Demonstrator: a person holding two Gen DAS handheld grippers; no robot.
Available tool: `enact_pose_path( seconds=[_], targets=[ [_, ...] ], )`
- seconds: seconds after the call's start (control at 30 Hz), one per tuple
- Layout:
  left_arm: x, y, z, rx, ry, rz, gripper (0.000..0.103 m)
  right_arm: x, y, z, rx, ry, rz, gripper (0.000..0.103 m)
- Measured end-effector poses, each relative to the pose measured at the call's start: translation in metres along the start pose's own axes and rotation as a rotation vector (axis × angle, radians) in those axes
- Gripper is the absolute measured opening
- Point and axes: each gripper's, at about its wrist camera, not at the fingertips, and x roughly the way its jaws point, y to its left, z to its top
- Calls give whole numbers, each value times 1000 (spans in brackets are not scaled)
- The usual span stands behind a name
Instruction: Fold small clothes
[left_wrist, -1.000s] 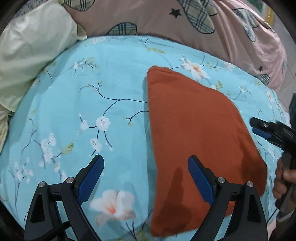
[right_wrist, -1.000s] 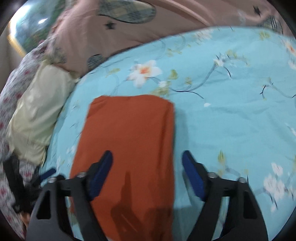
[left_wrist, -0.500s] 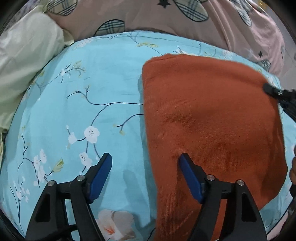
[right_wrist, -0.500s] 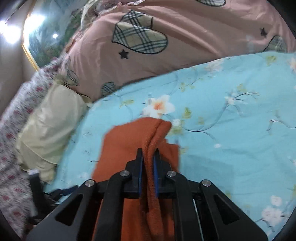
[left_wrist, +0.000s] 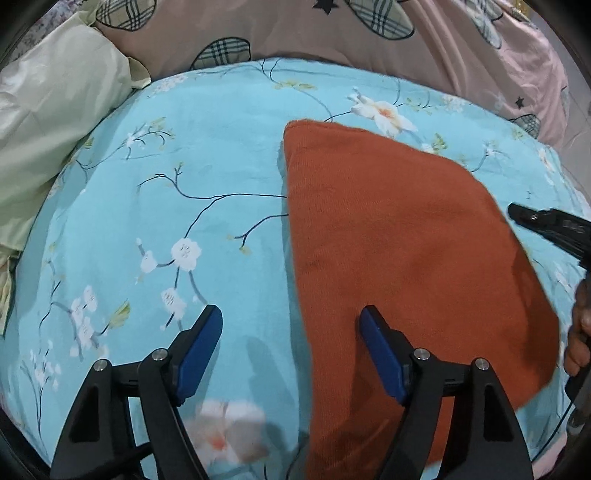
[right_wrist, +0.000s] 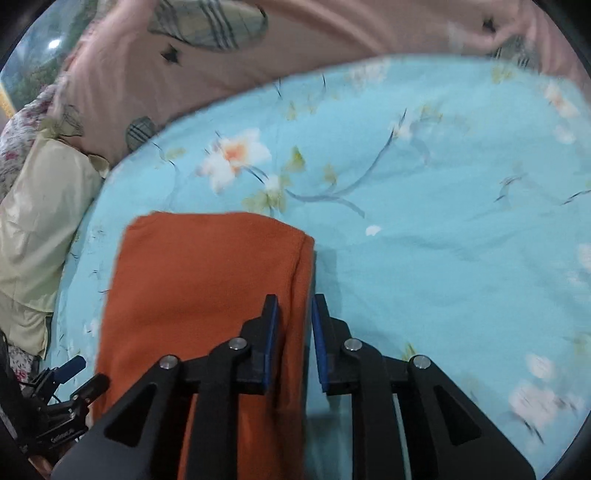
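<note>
A folded rust-orange cloth (left_wrist: 399, 236) lies flat on the light blue floral bedspread (left_wrist: 184, 177). My left gripper (left_wrist: 291, 350) is open, its right finger over the cloth's left edge and its left finger over bare bedspread. In the right wrist view the cloth (right_wrist: 207, 288) lies at lower left. My right gripper (right_wrist: 293, 332) is partly open, with a narrow gap, and the cloth's right folded edge runs between its fingers. The pads do not press the cloth. The right gripper also shows at the right edge of the left wrist view (left_wrist: 546, 225).
A pale yellow pillow (left_wrist: 48, 118) lies at the left of the bed. A pink quilt with plaid hearts (left_wrist: 332, 29) is bunched along the far side. The person's hand (left_wrist: 580, 332) holds the right gripper at the right edge.
My right gripper was shut on the raised cloth edge half a second ago; it has lowered and opened a little, and the cloth lies flat again. The left gripper stayed open.
</note>
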Motion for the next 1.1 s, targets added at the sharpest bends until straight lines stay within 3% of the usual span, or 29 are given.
enact_pose_path(
  seconds=[0.1,0.23,0.3,0.5,0.83,1.03,1.1],
  targets=[
    [-3,-4,-16,20,17,-11,78,-27,25,-21,-78,-30,88,24],
    [8,-8,-24,22,17,16,86,8,23,-55,-110,105,30,25],
    [6,-7,-23,20,21,21,87,8,14,-59,-74,63,73,25],
    [-15,-9,-33,29,8,31,87,-28,18,-58,-61,50,84,29],
    [-41,-13,-88,72,30,31,87,-76,24,-113,-98,64,118,40],
    [-61,-13,-120,89,33,55,87,-101,22,-140,-110,54,99,76],
    [-66,-13,-129,98,27,60,87,-107,24,-149,-126,62,116,84]
  ],
)
